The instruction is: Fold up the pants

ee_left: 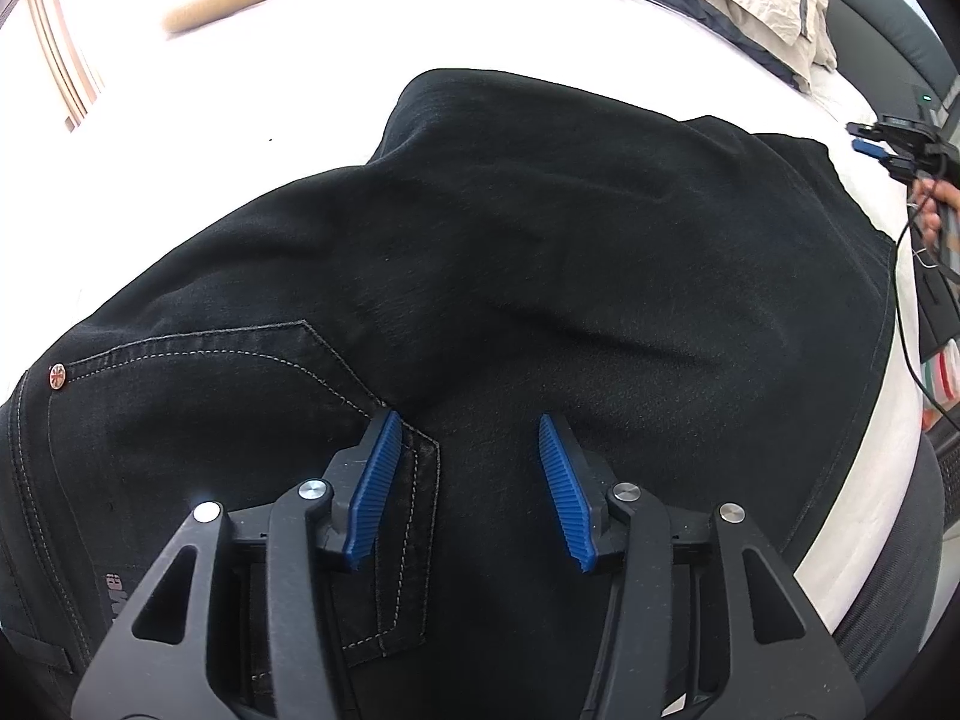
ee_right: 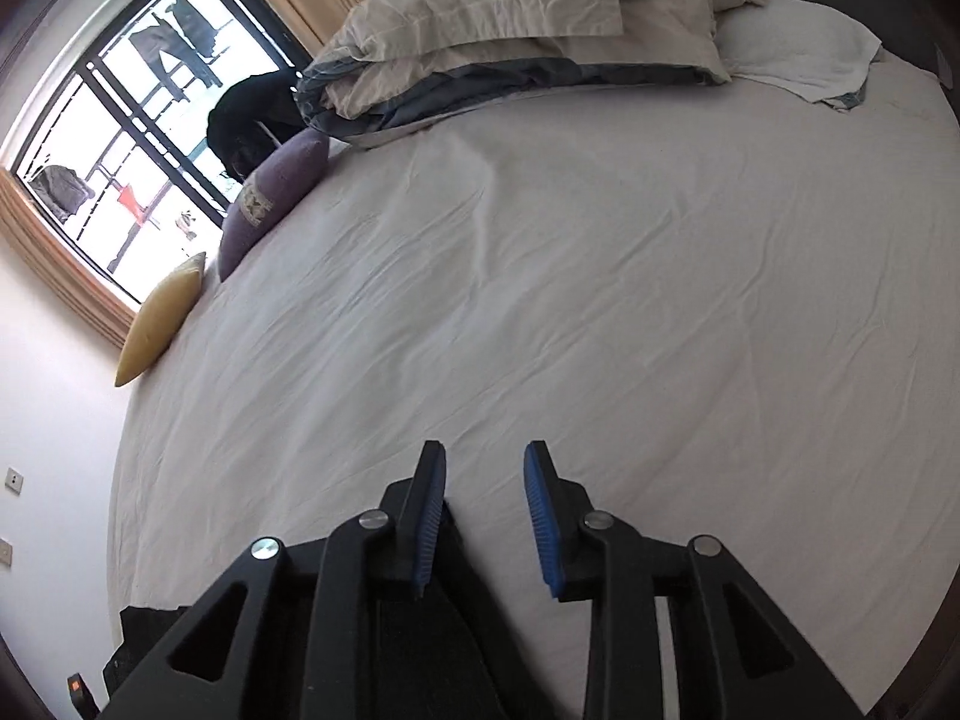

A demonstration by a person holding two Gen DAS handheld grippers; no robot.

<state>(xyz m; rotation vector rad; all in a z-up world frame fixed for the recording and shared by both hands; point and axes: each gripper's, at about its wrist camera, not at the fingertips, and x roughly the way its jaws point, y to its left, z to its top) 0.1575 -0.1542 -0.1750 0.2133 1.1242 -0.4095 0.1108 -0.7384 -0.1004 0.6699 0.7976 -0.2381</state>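
My left gripper (ee_left: pixel 468 426) hangs wide open over the black pants (ee_left: pixel 510 276), rumpled, pocket stitching at lower left; my right gripper (ee_right: pixel 485 456) is parted, empty.

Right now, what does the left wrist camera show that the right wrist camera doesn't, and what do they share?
Only the left wrist view shows the black pants spread on the bed, with the left gripper open just above the pocket stitching, and the right gripper off at the pants' far edge.

Only the right wrist view shows the window and the wide bare white sheet.

Both show the yellow cushion, the purple cushion and the heaped bedding.
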